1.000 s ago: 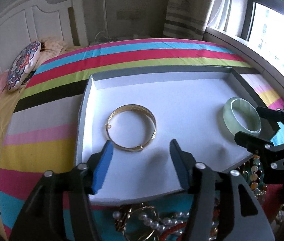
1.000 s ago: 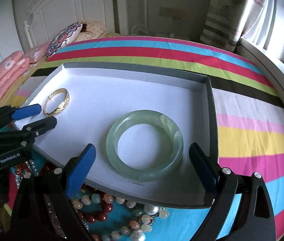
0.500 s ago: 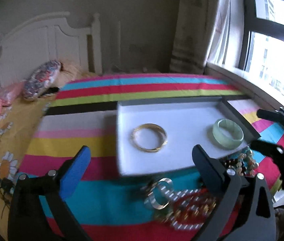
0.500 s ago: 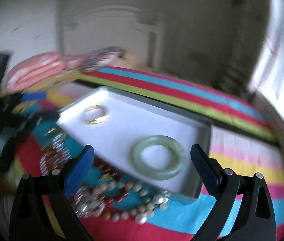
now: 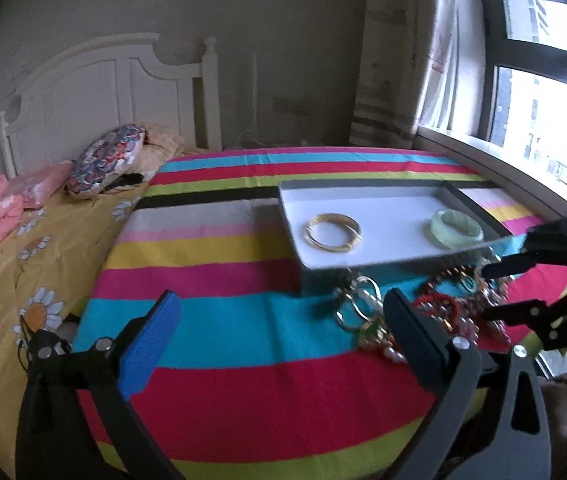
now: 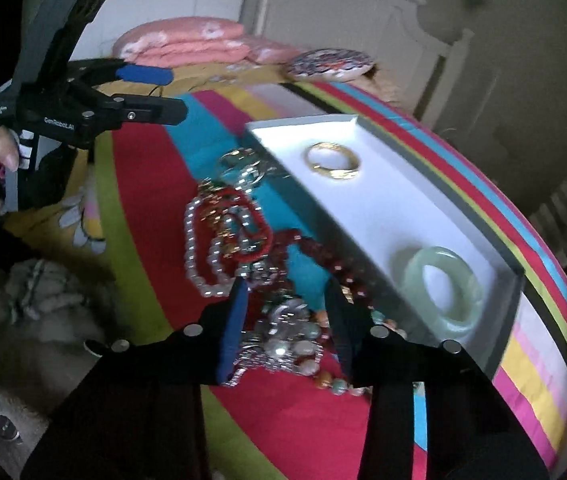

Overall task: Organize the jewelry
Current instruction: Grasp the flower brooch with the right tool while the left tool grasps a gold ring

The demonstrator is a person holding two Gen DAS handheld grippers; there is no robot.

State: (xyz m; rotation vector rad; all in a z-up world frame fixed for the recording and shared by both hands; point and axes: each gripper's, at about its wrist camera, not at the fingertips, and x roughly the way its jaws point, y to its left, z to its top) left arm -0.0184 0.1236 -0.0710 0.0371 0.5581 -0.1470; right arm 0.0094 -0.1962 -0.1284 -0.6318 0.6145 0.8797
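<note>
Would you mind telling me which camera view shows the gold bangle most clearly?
The left wrist view: the gold bangle lies sharp and whole in the white tray, its full ring unobstructed. The right wrist view also shows it whole in the tray, but farther off and slightly blurred.

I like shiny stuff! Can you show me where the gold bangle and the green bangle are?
gold bangle (image 5: 333,232): left wrist view, on its near rim.
green bangle (image 6: 457,318): right wrist view, on its near band.
</note>
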